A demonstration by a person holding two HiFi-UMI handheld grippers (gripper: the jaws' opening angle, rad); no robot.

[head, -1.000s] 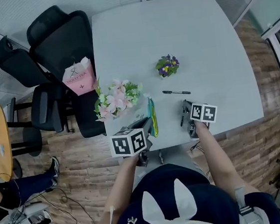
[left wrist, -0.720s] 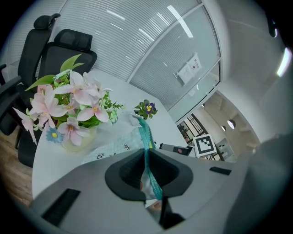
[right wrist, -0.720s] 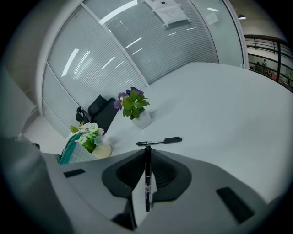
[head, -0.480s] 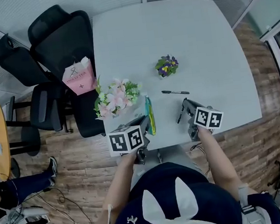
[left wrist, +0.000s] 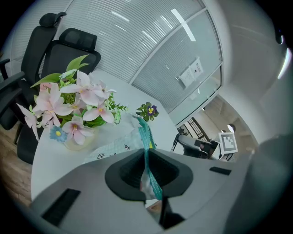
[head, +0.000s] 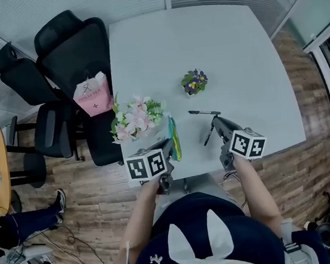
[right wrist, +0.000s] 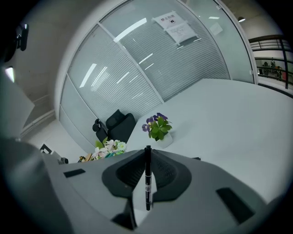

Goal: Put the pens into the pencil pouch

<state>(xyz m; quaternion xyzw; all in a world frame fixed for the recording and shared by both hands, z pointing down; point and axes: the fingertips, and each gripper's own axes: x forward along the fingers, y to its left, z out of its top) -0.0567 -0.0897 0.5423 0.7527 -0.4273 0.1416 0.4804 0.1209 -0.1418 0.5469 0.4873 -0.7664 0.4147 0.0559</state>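
Note:
The pencil pouch (head: 173, 138), pale with a teal zip edge, stands on its edge near the table's front, and my left gripper (head: 168, 148) is shut on it. In the left gripper view the pouch's teal edge (left wrist: 147, 139) runs up between the jaws of the left gripper (left wrist: 147, 157). My right gripper (head: 217, 129) is shut on a black pen (head: 209, 134) and holds it above the table. That pen (right wrist: 148, 176) stands crosswise between the pads of the right gripper (right wrist: 148, 160). A second black pen (head: 205, 112) lies on the table just beyond.
A pink flower bouquet (head: 134, 117) stands left of the pouch, and a small purple plant (head: 193, 81) sits mid-table. Black office chairs (head: 67, 56) and a pink bag (head: 92, 94) are off the white table's (head: 232, 44) left edge.
My right gripper has risen from the table with the black pen in it and tilted up. The left gripper and the pouch have stayed in place.

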